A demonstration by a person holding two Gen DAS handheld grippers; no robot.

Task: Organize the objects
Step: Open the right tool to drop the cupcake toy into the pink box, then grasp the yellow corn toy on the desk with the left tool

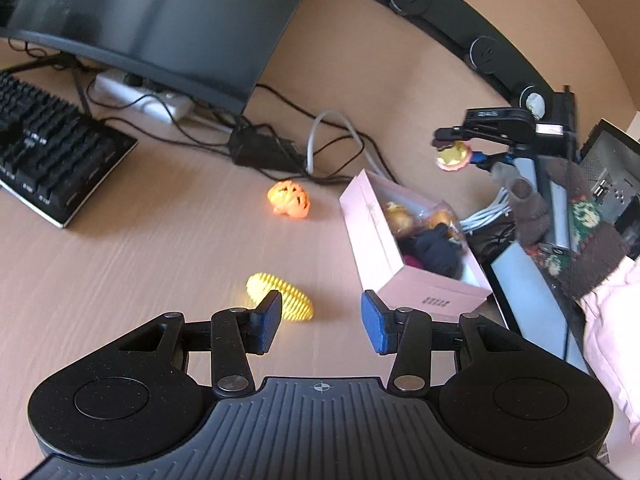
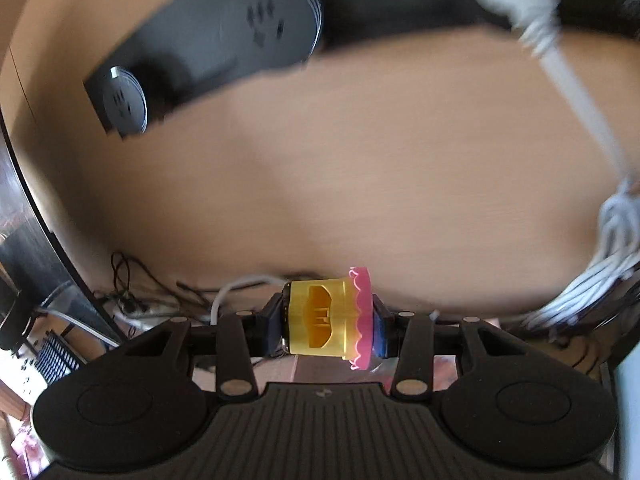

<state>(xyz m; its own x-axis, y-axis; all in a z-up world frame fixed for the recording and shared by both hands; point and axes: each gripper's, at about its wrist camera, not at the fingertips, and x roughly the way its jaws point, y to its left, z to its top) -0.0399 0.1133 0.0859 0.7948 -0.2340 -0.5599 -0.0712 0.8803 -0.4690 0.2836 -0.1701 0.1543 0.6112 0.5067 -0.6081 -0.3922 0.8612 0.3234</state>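
My left gripper (image 1: 320, 326) is open and empty, low over the desk. A yellow ribbed cone toy (image 1: 286, 300) lies just beyond its left finger. An orange pumpkin toy (image 1: 289, 200) lies farther back. A pink box (image 1: 374, 236) to the right holds several toys. My right gripper (image 2: 327, 326) is shut on a yellow cupcake toy with a pink frill (image 2: 326, 318), held in the air. It also shows in the left wrist view (image 1: 452, 156), above and behind the box.
A monitor (image 1: 160, 20) and a black keyboard (image 1: 52, 152) stand at the left, with a power strip and tangled cables (image 1: 276, 148) behind. A black socket rail (image 1: 460, 28) runs along the wall. Grey cable bundle (image 2: 616, 248) and a knitted cloth (image 1: 576, 224) lie right.
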